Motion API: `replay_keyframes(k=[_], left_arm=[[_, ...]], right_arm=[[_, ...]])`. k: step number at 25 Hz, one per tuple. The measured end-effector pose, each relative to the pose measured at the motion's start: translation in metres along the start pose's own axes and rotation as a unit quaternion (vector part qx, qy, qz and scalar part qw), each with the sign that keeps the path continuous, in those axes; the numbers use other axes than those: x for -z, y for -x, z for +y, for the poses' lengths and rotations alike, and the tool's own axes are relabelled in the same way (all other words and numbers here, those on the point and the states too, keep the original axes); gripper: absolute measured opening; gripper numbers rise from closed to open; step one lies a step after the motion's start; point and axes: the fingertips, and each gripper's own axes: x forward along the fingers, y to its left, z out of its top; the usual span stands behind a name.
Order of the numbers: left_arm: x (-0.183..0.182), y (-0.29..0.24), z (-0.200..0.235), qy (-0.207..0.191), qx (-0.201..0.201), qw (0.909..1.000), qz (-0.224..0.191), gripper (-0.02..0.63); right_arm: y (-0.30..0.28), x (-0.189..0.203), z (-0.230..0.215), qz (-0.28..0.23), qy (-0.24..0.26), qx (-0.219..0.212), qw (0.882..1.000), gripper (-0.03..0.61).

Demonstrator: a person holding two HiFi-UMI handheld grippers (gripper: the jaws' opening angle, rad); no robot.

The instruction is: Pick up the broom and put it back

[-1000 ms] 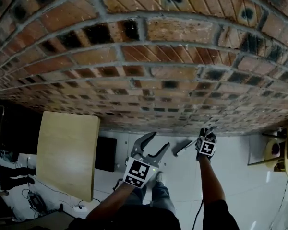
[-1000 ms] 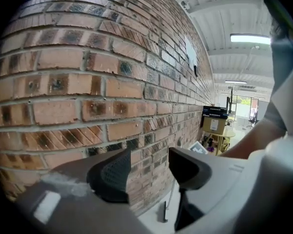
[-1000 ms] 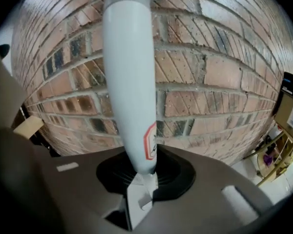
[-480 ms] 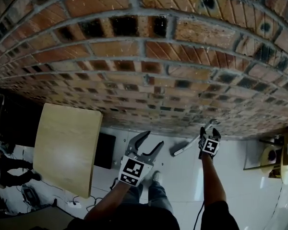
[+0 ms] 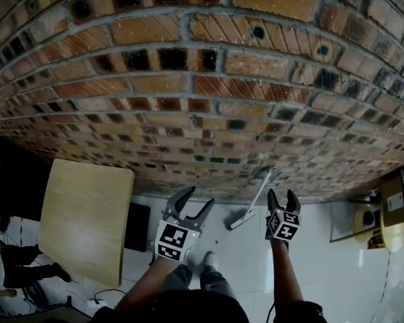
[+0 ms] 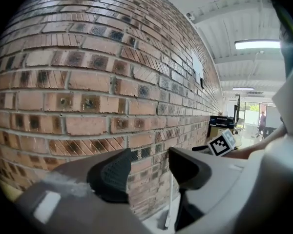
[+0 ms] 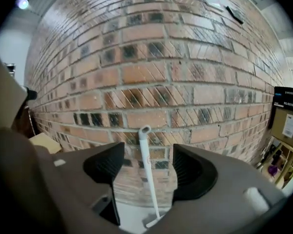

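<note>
The broom (image 5: 254, 200), a thin white handle with a flat head on the floor, leans against the brick wall (image 5: 202, 99). My right gripper (image 5: 282, 197) hangs just right of it, a little back from the wall. Its jaws are opening, and in the right gripper view (image 7: 147, 156) the handle (image 7: 149, 179) shows through the gap, farther off, with neither pad touching it. My left gripper (image 5: 196, 199) is open and empty, left of the broom. In the left gripper view (image 6: 149, 169) the broom handle (image 6: 170, 199) stands beyond the jaws.
A light wooden tabletop (image 5: 87, 221) stands at the left with a black box (image 5: 136, 227) beside it. Cardboard boxes and a shelf (image 5: 397, 204) are at the right. A person's legs (image 5: 13, 271) show at the far left. White tile floor (image 5: 323, 261) runs along the wall's foot.
My right gripper opened, let go of the broom's handle and rose, coming away to its right. The broom now leans on the wall alone. My left gripper rose slightly.
</note>
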Motion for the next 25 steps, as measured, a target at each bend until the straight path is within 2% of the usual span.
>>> replay_keyframes(k=[5, 9, 12, 15, 18, 25], left_arm=[[-0.023, 0.030, 0.003, -0.003, -0.023, 0.9992, -0.032, 0.244], [-0.050, 0.062, 0.007, -0.016, -0.047, 0.9967, -0.064, 0.246], [-0.067, 0.091, 0.010, -0.023, -0.078, 0.9928, -0.087, 0.273], [-0.073, 0.122, 0.014, -0.017, -0.120, 0.9872, -0.104, 0.273], [-0.074, 0.149, 0.014, -0.009, -0.152, 0.9819, -0.114, 0.273], [-0.069, 0.209, -0.010, -0.010, -0.161, 0.9778, -0.134, 0.273]], right_arm=[[0.059, -0.067, 0.059, -0.093, 0.006, -0.044, 0.995, 0.307], [0.107, -0.123, 0.117, -0.163, 0.043, -0.087, 0.982, 0.307], [0.135, -0.152, 0.160, -0.200, 0.083, -0.118, 0.969, 0.307], [0.155, -0.165, 0.195, -0.225, 0.088, -0.158, 0.957, 0.307], [0.168, -0.167, 0.216, -0.231, 0.077, -0.190, 0.951, 0.307], [0.219, -0.152, 0.239, -0.241, 0.076, -0.210, 0.944, 0.307]])
